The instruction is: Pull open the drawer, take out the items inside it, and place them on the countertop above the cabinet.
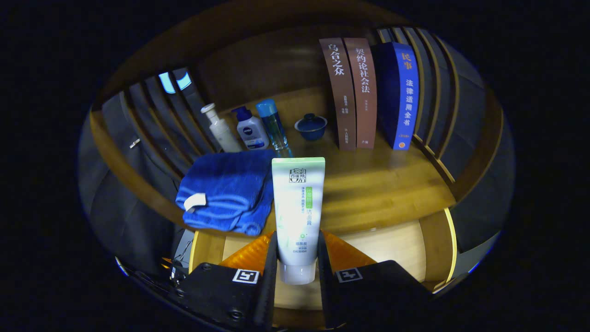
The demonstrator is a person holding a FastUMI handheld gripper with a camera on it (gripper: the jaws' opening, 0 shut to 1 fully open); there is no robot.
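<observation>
gripper (297, 263) clamped on white tube (297, 207), tube upright between both fingers, open drawer (392, 249) below, blue towel (226, 196) on countertop (382, 184) just left of tube, three bottles (251, 127) and blue lidded cup (311, 127) far, books (368, 92) far right

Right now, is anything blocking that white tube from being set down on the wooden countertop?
Nothing visible blocks it. The hand-held gripper is shut on the white tube, and bare countertop lies just ahead. The folded blue towel sits beside the tube, so it should go down clear of that.
</observation>
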